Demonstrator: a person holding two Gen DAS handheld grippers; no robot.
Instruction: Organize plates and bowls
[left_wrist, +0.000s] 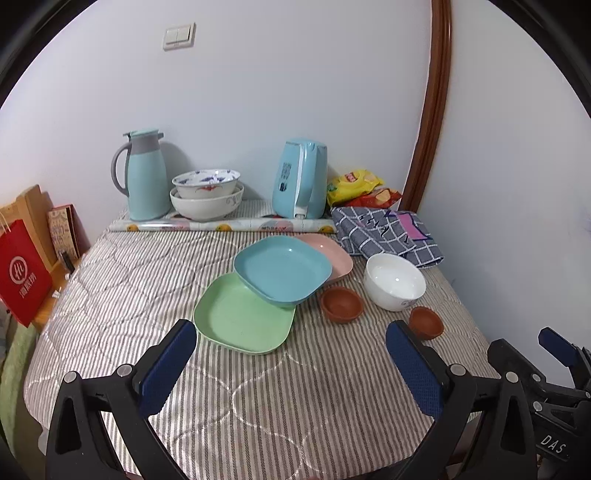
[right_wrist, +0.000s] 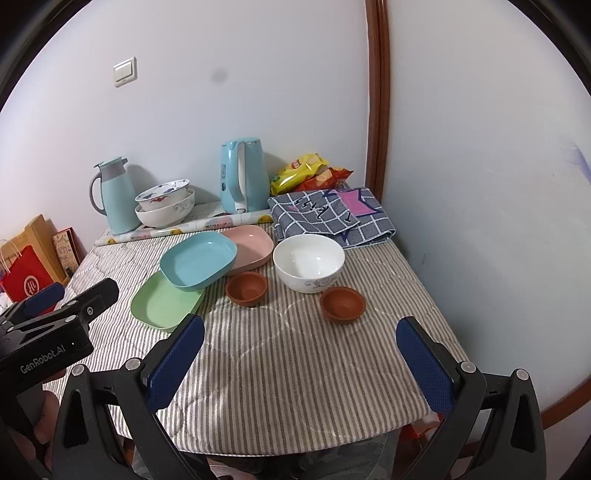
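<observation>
I hold my left gripper (left_wrist: 291, 363) wide apart and empty over the striped tablecloth (left_wrist: 258, 398), the green plate (left_wrist: 242, 317) just ahead of its left finger. The blue plate (left_wrist: 282, 269) leans on the green one and on the pink plate (left_wrist: 332, 254). My right gripper (right_wrist: 301, 360), also spread and empty, faces two terracotta bowls (right_wrist: 246, 288) (right_wrist: 342, 304) and the white bowl (right_wrist: 308, 262).

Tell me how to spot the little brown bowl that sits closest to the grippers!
Find the striped tablecloth, then the big white ceramic bowl near its right side. Just in front of it, toward the table's near edge, sits a small brown clay bowl. Its twin lies farther left, beside the square blue plastic plate.
</observation>
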